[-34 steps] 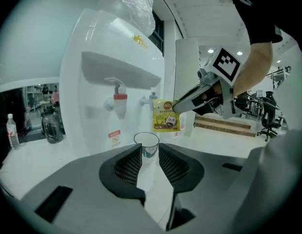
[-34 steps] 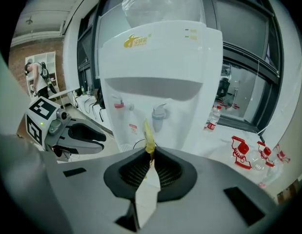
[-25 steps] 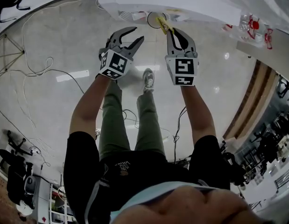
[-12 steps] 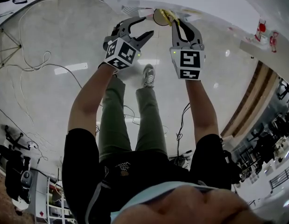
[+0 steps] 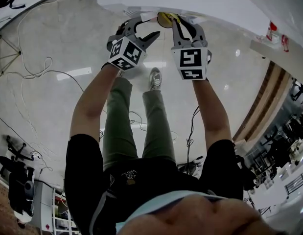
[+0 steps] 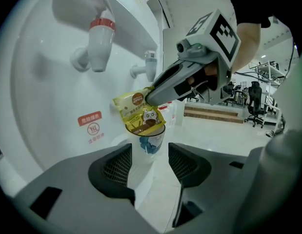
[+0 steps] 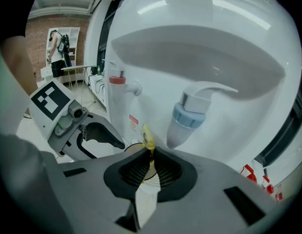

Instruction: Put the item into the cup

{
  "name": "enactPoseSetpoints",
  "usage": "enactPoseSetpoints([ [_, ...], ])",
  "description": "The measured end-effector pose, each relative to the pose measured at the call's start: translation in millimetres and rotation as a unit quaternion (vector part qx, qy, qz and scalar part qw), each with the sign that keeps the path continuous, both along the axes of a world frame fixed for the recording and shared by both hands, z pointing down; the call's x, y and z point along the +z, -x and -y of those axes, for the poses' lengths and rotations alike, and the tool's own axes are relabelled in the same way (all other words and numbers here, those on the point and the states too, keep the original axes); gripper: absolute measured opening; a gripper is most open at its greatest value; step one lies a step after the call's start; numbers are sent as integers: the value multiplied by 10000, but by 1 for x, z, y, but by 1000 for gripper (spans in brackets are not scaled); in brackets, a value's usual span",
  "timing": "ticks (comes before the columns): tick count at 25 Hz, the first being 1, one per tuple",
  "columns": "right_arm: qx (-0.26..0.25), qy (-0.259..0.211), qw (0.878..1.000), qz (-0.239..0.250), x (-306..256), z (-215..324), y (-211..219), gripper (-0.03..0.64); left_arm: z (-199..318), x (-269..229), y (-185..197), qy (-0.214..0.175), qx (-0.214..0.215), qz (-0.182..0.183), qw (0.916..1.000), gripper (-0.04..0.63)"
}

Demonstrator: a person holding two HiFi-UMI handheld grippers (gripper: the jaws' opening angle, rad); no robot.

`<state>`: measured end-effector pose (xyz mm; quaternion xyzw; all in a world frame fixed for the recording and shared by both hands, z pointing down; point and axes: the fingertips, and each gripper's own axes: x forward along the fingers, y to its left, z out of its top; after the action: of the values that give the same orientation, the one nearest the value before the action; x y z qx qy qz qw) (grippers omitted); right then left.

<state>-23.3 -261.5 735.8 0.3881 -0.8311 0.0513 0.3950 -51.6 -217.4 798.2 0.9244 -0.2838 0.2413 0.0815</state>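
Pinching glossy sachet (image 6: 139, 112) over paper cup (image 6: 151, 139): right claw (image 7: 150, 155); left claw (image 6: 150, 155) just opened, empty.

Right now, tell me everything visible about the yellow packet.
The yellow packet is a flat, foil-looking sachet printed with a round brown logo, a cartoon cat and a brown band. The right gripper pinches its top corner and holds it tilted, with its lower end at or just inside the rim of the paper cup.

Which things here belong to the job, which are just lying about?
Job: yellow printed sachet pinched in right hand-held gripper; white paper cup with blue print; left hand-held gripper, jaws just opened, nothing between them.
Lying about: white water dispenser, its red tap and blue tap; black office chair.
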Motion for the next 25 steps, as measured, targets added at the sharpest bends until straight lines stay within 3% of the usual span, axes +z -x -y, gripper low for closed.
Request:
enactPoseSetpoints([
  [4,142,-17,9999,49,3,6,-2,57,4,0,-4,10,9,-24,10000,232],
  [10,-72,-65,9997,-202,14,5,-2,57,6,3,-10,13,3,-70,10000,232],
  [25,-311,335,9971,-612,53,5,14,57,1,12,1,58,11,-135,9999,230],
])
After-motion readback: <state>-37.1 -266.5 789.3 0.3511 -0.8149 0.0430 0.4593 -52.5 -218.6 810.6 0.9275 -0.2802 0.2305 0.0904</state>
